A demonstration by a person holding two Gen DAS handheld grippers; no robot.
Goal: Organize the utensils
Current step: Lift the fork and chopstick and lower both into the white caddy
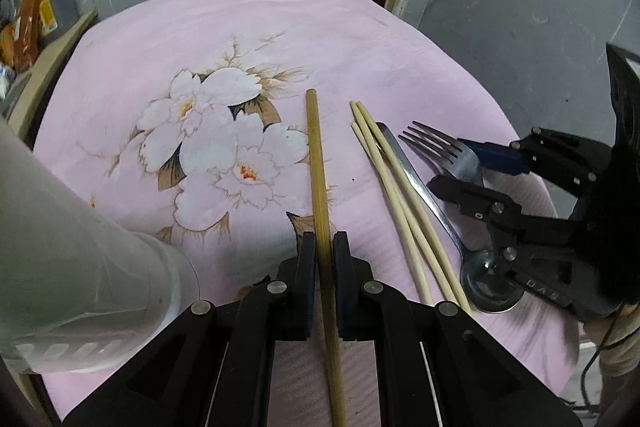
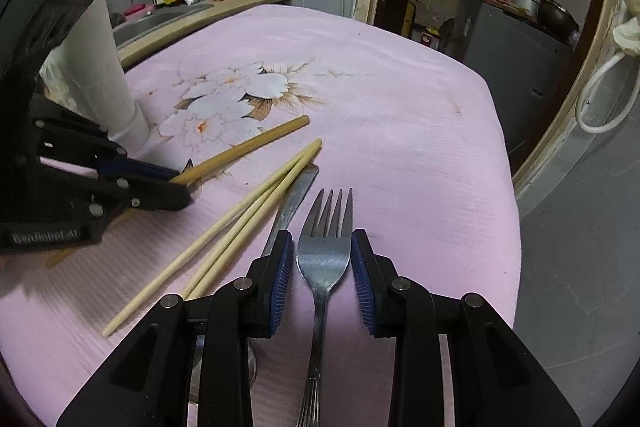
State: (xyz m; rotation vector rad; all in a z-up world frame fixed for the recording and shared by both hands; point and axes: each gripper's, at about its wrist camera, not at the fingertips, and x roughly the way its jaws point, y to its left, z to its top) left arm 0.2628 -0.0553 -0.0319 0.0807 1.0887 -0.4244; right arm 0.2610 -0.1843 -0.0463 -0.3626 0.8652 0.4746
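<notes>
Utensils split between jaws — left gripper [image 1: 323, 251] clamps a brown chopstick [image 1: 316, 163]; right gripper [image 2: 323, 259] stands narrowly parted, fork [image 2: 324, 255] lying between, untouched.

Your right gripper [image 1: 476, 169] covers part of the spoon [image 1: 486, 277] bowl in the left view. The dark chopstick [image 1: 320, 187] runs off the bottom edge. In the right view, the fork [image 2: 324, 259] handle is cut off below, and the bottle labels are too small to read.
</notes>
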